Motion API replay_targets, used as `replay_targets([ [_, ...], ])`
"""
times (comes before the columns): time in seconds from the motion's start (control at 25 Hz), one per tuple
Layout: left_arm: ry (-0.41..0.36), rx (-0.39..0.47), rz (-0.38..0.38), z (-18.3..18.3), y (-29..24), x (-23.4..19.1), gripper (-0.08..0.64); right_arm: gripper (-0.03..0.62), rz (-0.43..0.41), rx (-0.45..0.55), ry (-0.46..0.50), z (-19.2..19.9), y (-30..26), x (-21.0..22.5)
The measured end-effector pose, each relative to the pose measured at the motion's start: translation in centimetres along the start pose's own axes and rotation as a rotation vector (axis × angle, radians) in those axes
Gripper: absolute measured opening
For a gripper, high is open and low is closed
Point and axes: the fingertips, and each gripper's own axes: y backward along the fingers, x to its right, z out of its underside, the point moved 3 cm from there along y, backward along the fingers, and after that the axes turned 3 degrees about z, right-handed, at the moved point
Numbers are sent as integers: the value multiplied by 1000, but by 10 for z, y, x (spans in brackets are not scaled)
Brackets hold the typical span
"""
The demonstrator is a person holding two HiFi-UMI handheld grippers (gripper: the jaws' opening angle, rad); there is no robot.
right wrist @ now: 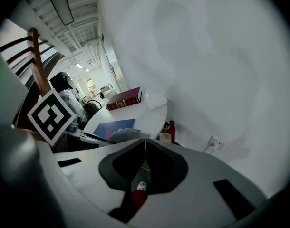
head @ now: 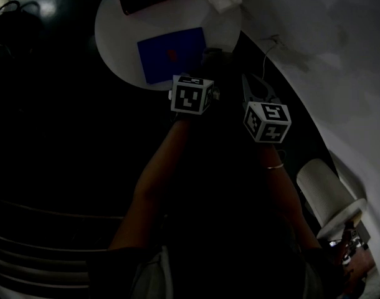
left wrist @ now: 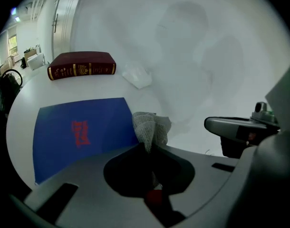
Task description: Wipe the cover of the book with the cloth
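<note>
The left hand-held gripper [left wrist: 148,148] has its two jaws pressed together on a pale cloth [left wrist: 152,127]. The cloth sticks up out of the tips in a crumpled bunch.

The blue book [left wrist: 83,134] lies flat on the round white bench [left wrist: 111,87], just ahead of this hand-held gripper and to its left. It has red marks on its cover. The cloth is right at the book's near right edge. I cannot tell if the cloth touches the cover.

Farther ahead of the left hand-held gripper, at the far side of the bench, lies a dark red book [left wrist: 82,65]. A small white crumpled thing [left wrist: 138,76] lies just to the right of the red book.

The right hand-held gripper [right wrist: 145,141] is off to the right of the left one, away from the bench, near the white wall [right wrist: 207,56]. Its jaws are pressed together with nothing between them. From it, the blue book is ahead and to the left, and the red book is farther on.
</note>
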Motion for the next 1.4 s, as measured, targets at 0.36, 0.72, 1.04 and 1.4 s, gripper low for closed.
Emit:
replay_targets([
  [0.36, 131, 14, -77, 36, 19, -49, 34, 29, -108, -58, 97, 8, -28, -48],
  [0.72, 272, 60, -171, 65, 63, -105, 34, 29, -198, -86, 187, 0, -50, -99],
  [1.04, 343, 88, -225, 79, 85, -134, 34, 29, -254, -103, 247, -4, -64, -131],
  [1.4, 386, 102, -285, 90, 109, -157, 34, 29, -289, -110, 284, -10, -72, -156],
])
